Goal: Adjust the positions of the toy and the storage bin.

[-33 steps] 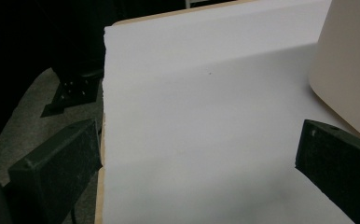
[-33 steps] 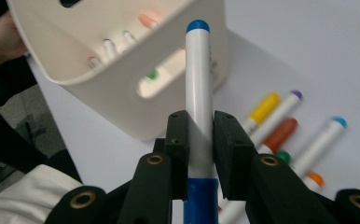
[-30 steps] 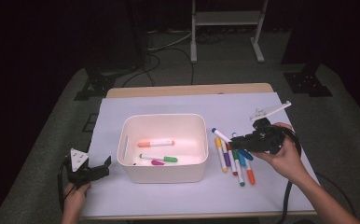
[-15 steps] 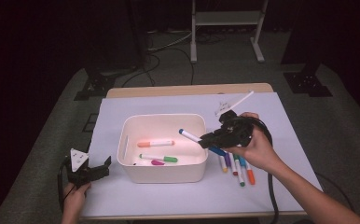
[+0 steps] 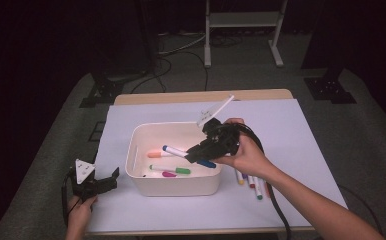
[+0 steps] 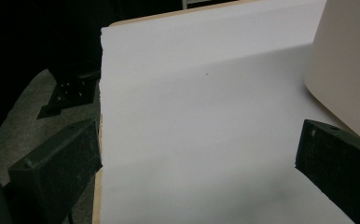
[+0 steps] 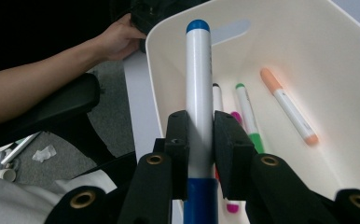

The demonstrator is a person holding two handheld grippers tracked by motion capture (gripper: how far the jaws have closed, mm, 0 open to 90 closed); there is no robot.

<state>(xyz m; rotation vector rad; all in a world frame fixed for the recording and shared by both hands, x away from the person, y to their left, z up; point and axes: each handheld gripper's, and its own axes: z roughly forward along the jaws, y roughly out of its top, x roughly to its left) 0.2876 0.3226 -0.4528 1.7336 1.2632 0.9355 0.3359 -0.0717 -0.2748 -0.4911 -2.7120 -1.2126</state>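
Note:
A white bin [image 5: 177, 187] stands mid-table. Above its right half my right gripper [image 5: 193, 153] is shut on a blue-capped white marker [image 5: 176, 151], which points left over the bin's inside. In the right gripper view the two pads clamp that marker [image 7: 199, 84] around its barrel, with the bin [image 7: 308, 42] below. On the bin floor lie an orange marker [image 5: 156, 154], a green one [image 5: 173, 170] and a pink one [image 5: 168, 174]. My left gripper [image 5: 98, 185] rests open near the table's front left corner, apart from the bin.
Several loose markers [image 5: 251, 182] lie on the white sheet just right of the bin, under my right forearm. In the left gripper view the bin's wall [image 6: 346, 70] rises at the right and the sheet's left edge [image 6: 101, 116] runs close by.
My right gripper has carried the blue marker leftward from the loose markers to above the bin, rising slightly. The left gripper has stayed where it was.

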